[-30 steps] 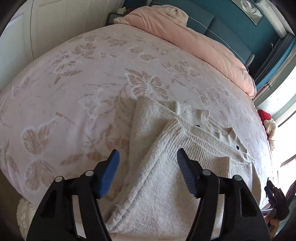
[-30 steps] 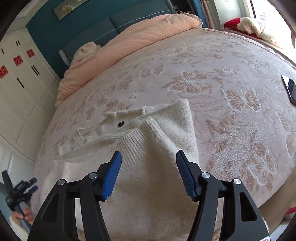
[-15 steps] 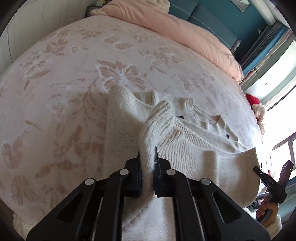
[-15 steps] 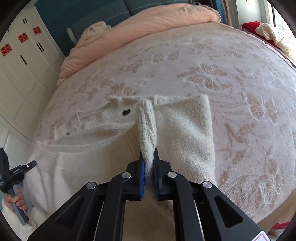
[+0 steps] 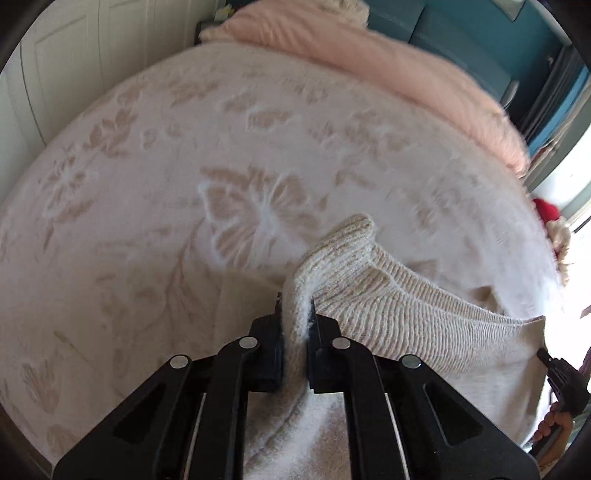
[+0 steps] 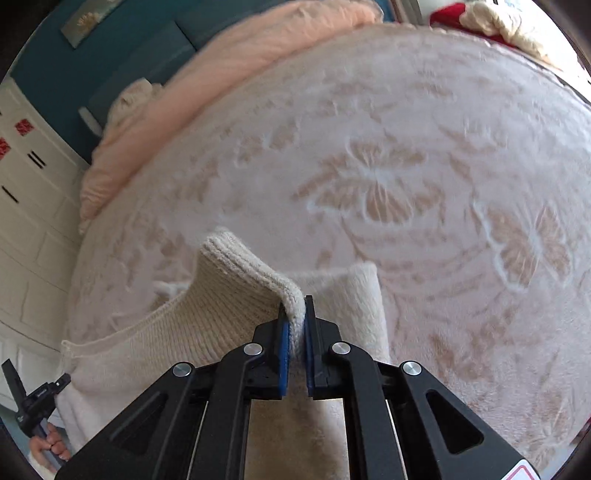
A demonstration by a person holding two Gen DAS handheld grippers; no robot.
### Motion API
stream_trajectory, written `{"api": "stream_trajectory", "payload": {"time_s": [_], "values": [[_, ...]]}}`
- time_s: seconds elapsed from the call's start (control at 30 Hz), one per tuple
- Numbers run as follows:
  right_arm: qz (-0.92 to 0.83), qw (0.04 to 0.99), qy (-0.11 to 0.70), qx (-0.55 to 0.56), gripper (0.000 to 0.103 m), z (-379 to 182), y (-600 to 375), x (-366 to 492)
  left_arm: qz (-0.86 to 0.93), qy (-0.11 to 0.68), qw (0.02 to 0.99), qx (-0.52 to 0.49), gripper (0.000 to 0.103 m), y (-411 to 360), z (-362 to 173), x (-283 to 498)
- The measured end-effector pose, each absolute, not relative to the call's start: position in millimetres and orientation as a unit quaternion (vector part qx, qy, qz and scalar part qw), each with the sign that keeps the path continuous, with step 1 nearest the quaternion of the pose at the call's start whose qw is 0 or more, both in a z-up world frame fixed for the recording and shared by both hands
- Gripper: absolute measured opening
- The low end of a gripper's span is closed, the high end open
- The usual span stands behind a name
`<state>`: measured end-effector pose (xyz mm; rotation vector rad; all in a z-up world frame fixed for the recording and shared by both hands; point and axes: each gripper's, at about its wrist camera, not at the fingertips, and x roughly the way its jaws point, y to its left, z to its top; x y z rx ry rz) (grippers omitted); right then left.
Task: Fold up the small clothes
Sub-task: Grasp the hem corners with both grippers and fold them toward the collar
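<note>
A small cream knit sweater [image 5: 406, 314] lies on a bed with a pink butterfly-pattern cover [image 5: 184, 166]. My left gripper [image 5: 295, 301] is shut on the sweater's ribbed hem, which is lifted off the bed and bunched above the jaws. My right gripper [image 6: 294, 304] is shut on the same ribbed hem of the sweater [image 6: 221, 302] at its other side, also lifted. The fluffy body of the sweater [image 6: 354, 299] lies on the cover [image 6: 406, 147] under the raised hem. The collar and buttons are hidden behind the lifted fabric.
A rolled pink duvet [image 5: 369, 62] lies along the head of the bed against a teal headboard [image 5: 461, 44]; it also shows in the right wrist view [image 6: 221, 74]. White cupboards [image 6: 26, 184] stand at the left. A red and cream item [image 6: 480, 11] lies by the window.
Both grippers went from open over the sweater to shut on its ribbed hem, and have since lifted the hem and carried it toward the collar, covering the buttons.
</note>
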<state>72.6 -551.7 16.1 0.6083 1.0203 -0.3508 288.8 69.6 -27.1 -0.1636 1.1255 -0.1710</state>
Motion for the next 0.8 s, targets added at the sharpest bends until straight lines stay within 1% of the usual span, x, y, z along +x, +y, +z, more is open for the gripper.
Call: {"api": "stream_trajectory", "payload": {"time_s": [0.03, 0.1, 0.17, 0.2, 0.27, 0.33, 0.4, 0.43, 0.47, 0.5, 0.57, 0.6, 0.63, 0.7, 0.8], "values": [[-0.167, 0.808, 0.489, 0.282, 0.006, 3.4, -550.4, 73.1, -0.074, 0.543, 0.834, -0.068, 0.008, 68.6, -43.1, 289.4], [-0.165, 0.814, 0.471, 0.298, 0.007, 9.5, -550.5, 67.2, -0.075, 0.530, 0.842, -0.068, 0.009, 72.3, -48.0, 281.1], [-0.150, 0.826, 0.454, 0.300, 0.010, 31.1, -546.7, 60.4, -0.082, 0.527, 0.843, -0.063, 0.012, 73.4, -36.8, 275.6], [-0.147, 0.836, 0.445, 0.287, 0.015, 45.1, -540.8, 54.8, -0.085, 0.519, 0.849, -0.058, 0.012, 73.9, -26.7, 269.4], [-0.134, 0.852, 0.433, 0.263, 0.015, 70.4, -521.8, 39.1, -0.096, 0.492, 0.864, -0.047, 0.012, 74.2, -3.6, 251.3], [-0.106, 0.864, 0.428, 0.241, 0.015, 86.5, -491.6, 20.6, -0.109, 0.477, 0.871, -0.054, 0.018, 74.1, 17.3, 226.6], [-0.071, 0.869, 0.439, 0.218, 0.015, 90.2, -450.4, 5.3, -0.132, 0.466, 0.871, -0.081, 0.023, 68.0, 32.3, 198.7], [-0.049, 0.870, 0.444, 0.210, 0.015, 89.3, -427.2, 0.0, -0.147, 0.464, 0.868, -0.095, 0.026, 61.2, 36.1, 184.1], [-0.020, 0.867, 0.453, 0.207, 0.015, 84.8, -400.6, -2.7, -0.159, 0.466, 0.864, -0.105, 0.031, 51.6, 36.7, 170.6], [0.011, 0.860, 0.466, 0.207, 0.015, 78.7, -374.1, -3.2, -0.167, 0.470, 0.859, -0.113, 0.035, 41.2, 34.5, 157.0], [0.067, 0.844, 0.491, 0.208, 0.015, 61.0, -325.0, -0.1, -0.187, 0.489, 0.845, -0.111, 0.036, 16.2, 19.4, 137.3], [0.085, 0.838, 0.500, 0.201, 0.013, 52.1, -305.9, 1.6, -0.188, 0.503, 0.839, -0.092, 0.036, 3.9, 8.3, 131.6], [0.092, 0.835, 0.509, 0.188, 0.008, 43.9, -293.8, 3.8, -0.180, 0.513, 0.837, -0.065, 0.036, -4.6, -2.4, 127.7], [0.069, 0.835, 0.517, 0.173, 0.007, 33.9, -297.3, 3.9, -0.152, 0.524, 0.838, -0.030, 0.036, -1.2, -17.7, 125.9], [-0.029, 0.838, 0.506, 0.201, 0.006, 31.3, -365.8, -13.3, -0.100, 0.524, 0.845, -0.037, 0.036, 44.9, -24.3, 129.8]]}}
